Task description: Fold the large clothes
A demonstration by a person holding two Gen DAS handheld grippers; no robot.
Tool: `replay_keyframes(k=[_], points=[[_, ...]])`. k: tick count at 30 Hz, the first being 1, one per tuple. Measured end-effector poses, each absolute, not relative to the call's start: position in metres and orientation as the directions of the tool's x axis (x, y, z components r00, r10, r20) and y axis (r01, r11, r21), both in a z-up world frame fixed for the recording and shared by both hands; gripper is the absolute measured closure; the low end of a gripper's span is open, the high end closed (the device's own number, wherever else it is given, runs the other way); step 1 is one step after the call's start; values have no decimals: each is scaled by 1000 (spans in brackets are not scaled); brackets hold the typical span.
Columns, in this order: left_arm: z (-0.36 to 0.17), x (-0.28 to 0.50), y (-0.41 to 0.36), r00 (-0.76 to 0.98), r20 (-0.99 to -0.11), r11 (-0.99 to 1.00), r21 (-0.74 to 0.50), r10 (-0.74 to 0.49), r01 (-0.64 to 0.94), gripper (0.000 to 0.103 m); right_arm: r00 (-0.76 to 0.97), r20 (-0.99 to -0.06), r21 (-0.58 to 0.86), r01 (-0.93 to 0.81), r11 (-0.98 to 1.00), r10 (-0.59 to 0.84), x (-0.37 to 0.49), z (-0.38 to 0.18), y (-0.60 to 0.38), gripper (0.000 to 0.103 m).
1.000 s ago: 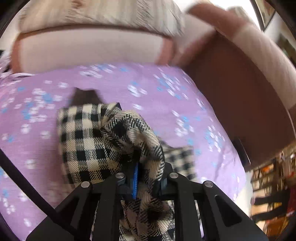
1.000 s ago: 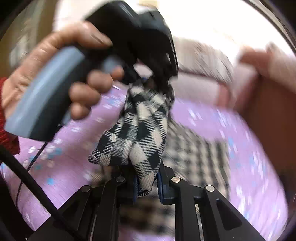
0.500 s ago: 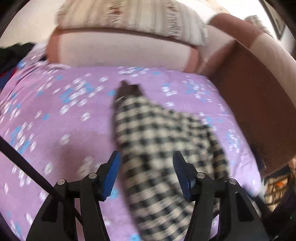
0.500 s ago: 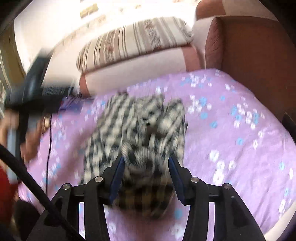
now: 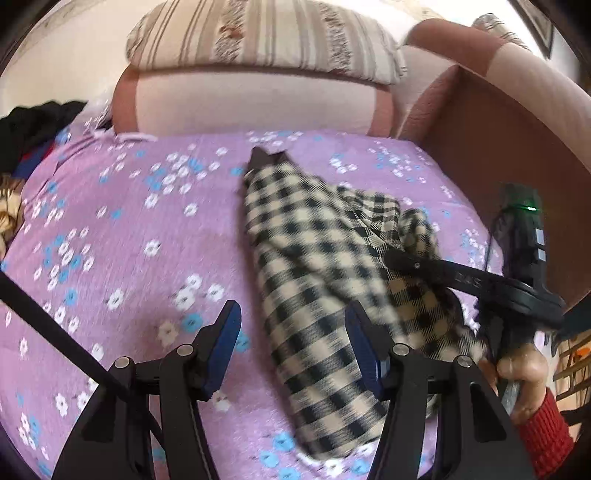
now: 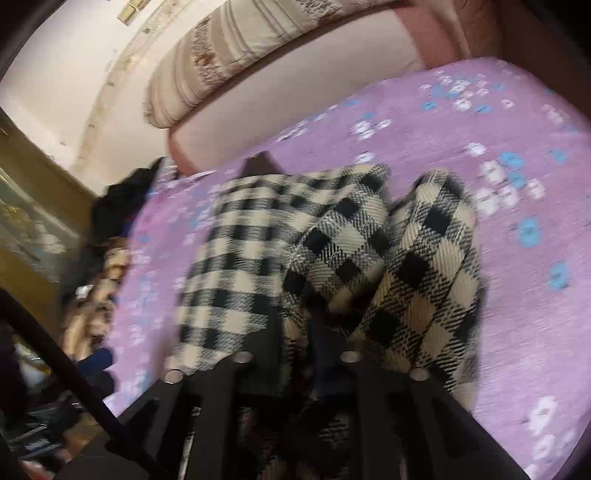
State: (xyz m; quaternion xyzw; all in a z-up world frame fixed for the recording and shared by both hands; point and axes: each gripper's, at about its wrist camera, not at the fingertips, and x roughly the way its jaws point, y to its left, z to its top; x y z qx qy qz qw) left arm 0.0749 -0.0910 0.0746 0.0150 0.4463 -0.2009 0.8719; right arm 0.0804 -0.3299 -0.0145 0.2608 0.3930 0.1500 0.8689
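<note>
A purple sheet [image 5: 122, 236] printed with white and blue flowers covers the bed. Behind the sheet runs a pink-and-cream bolster [image 5: 255, 105], and on top of the bolster lies a striped cushion [image 5: 266, 35]. A dark clothes heap [image 5: 33, 129] sits at the sheet's far left edge. A brown upholstered side panel [image 5: 491, 147] borders the sheet's right edge.

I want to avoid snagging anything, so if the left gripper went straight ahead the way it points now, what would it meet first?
Most likely the checked garment. The left gripper is open, and the cloth lies on the purple floral sheet, running forward between its fingers. Depth is unclear, so it may pass just above the fabric.
</note>
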Motion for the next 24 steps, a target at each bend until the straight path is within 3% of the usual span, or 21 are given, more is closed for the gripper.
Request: replay_keyframes(k=[6,8,14,18,20,23,24], points=[[79,62,-137,489,-744,848,-196,-456,492,45,767,-358,692,-165,703,533,20,38,-362,94],[74,53,-154,481,-746,823,-155,-460,547,42,788,-330,720,-145,679,519,6,37,-379,94],[34,39,-174,458,-797,804,-57,-395,593,42,788,-450,737,62,673,420,-13,-10,-424,94],[7,30,-179,438,-834,793,1,-335,609,42,749,-560,655,139,743,354,-7,-30,-431,92],[-1,24,-177,450,-838,795,32,-309,606,42,725,-601,616,153,773,336,-5,-35,-429,83],[-2,25,-171,446,-838,807,12,-314,590,42,747,-568,629,123,768,345,-14,-24,-427,72],[-1,26,-168,440,-839,813,-3,-319,582,42,754,-562,612,103,784,340,-20,-15,-424,61]])
